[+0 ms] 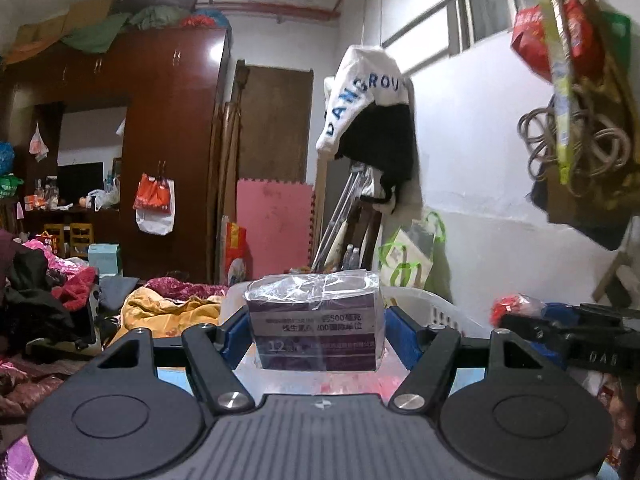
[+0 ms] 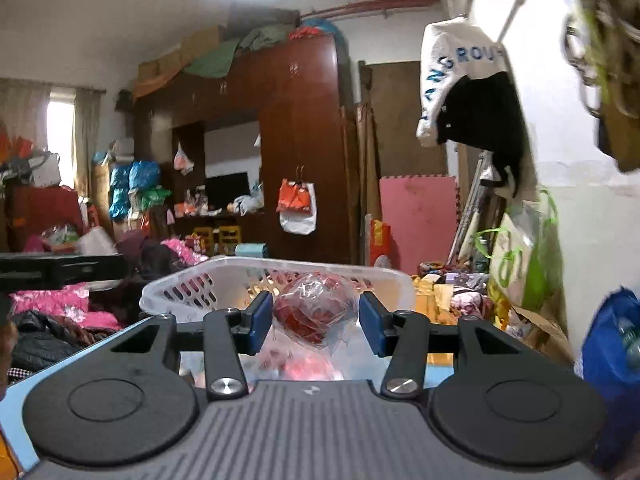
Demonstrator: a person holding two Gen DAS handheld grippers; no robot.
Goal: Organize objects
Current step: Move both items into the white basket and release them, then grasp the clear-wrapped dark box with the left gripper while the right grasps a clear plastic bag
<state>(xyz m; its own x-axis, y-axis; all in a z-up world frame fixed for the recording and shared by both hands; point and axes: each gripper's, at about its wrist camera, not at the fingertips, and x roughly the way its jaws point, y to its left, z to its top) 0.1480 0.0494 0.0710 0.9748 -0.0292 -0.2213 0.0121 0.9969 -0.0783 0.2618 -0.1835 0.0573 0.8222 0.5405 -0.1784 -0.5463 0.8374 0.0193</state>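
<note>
A purple box wrapped in clear film (image 1: 316,332) sits between the blue pads of my left gripper (image 1: 316,316), which is shut on its two sides and holds it up. A red item in a crinkled clear bag (image 2: 316,312) is held between the pads of my right gripper (image 2: 314,306), shut on it. Just behind both grippers stands a white slotted plastic basket (image 2: 184,292), whose rim (image 1: 436,304) also shows past the box. In the left wrist view the right gripper's black fingers (image 1: 592,336) reach in from the right with the red bag (image 1: 514,308).
Heaped clothes and bedding (image 1: 52,292) lie to the left and behind the basket. A dark wardrobe (image 1: 172,140) and a pink foam mat (image 1: 272,224) stand at the back. Bags and coiled cord hang close at the upper right (image 1: 580,120). A blue bag (image 2: 616,360) is near right.
</note>
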